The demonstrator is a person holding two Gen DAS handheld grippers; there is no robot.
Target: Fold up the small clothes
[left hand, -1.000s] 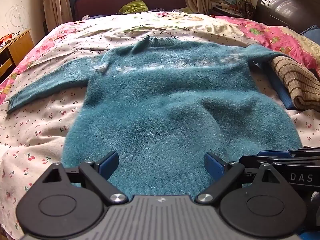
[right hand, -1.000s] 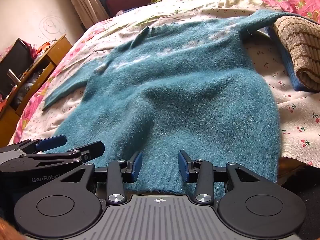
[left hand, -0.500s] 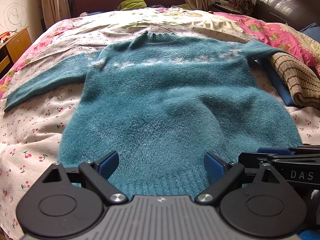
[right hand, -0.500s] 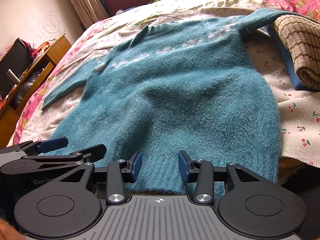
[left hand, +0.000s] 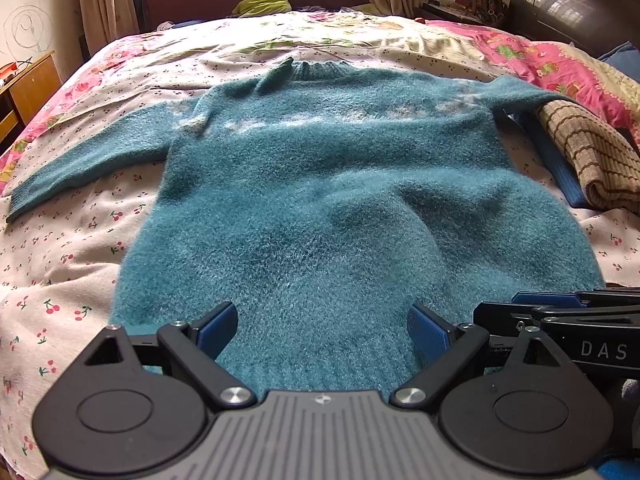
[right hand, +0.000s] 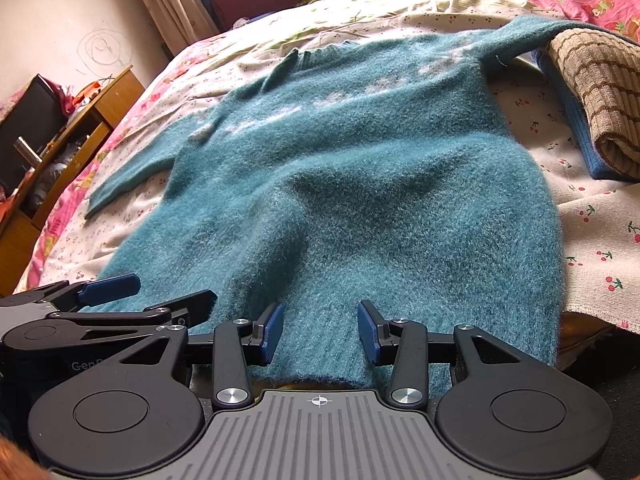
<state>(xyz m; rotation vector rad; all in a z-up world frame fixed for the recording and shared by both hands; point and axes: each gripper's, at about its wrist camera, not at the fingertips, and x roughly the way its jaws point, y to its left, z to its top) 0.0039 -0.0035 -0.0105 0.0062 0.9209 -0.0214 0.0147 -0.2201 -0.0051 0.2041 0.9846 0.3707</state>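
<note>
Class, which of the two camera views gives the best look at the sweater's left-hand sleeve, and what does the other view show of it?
The left wrist view: the sleeve lies fully visible, spread out to its cuff on the bedsheet. The right wrist view shows the same sleeve smaller and squeezed by the low angle.

The bedsheet lay bare along the sweater's left side, giving open passage up to the outstretched sleeve. On the right, a folded striped blanket (over a blue cloth) crowded the other sleeve. At the hem, the right gripper sat just beside the left gripper, narrowing room there.
</note>
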